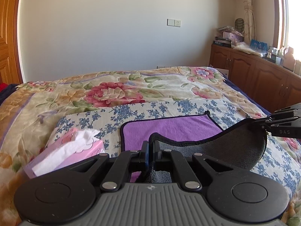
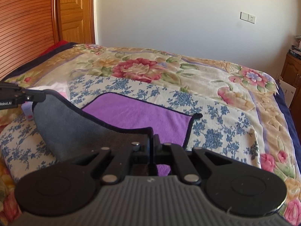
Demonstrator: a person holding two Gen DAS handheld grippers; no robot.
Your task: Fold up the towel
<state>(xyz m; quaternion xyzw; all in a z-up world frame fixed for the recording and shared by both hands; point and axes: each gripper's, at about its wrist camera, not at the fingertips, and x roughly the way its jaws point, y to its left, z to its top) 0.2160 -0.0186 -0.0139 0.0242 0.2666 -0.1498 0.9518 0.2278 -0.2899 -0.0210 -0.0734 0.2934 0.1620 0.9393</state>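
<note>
A towel, purple (image 1: 169, 130) on top and grey (image 1: 225, 146) underneath with a dark hem, lies on a blue-flowered cloth (image 1: 150, 111) on the bed. My left gripper (image 1: 150, 150) is shut on its near left corner. My right gripper (image 2: 152, 143) is shut on the near right corner. Both corners are lifted, so the near edge hangs between them with the grey side (image 2: 75, 124) up. The far half stays flat (image 2: 135, 111). Each gripper shows in the other's view: the right one at the right edge (image 1: 263, 124), the left one at the left edge (image 2: 35, 97).
A pink tissue box (image 1: 69, 154) sits left of the towel on the bed. A floral blanket (image 1: 112, 92) covers the bed. Wooden cabinets (image 1: 254, 75) with clutter stand at the right, a wooden headboard (image 2: 22, 28) and door at the left.
</note>
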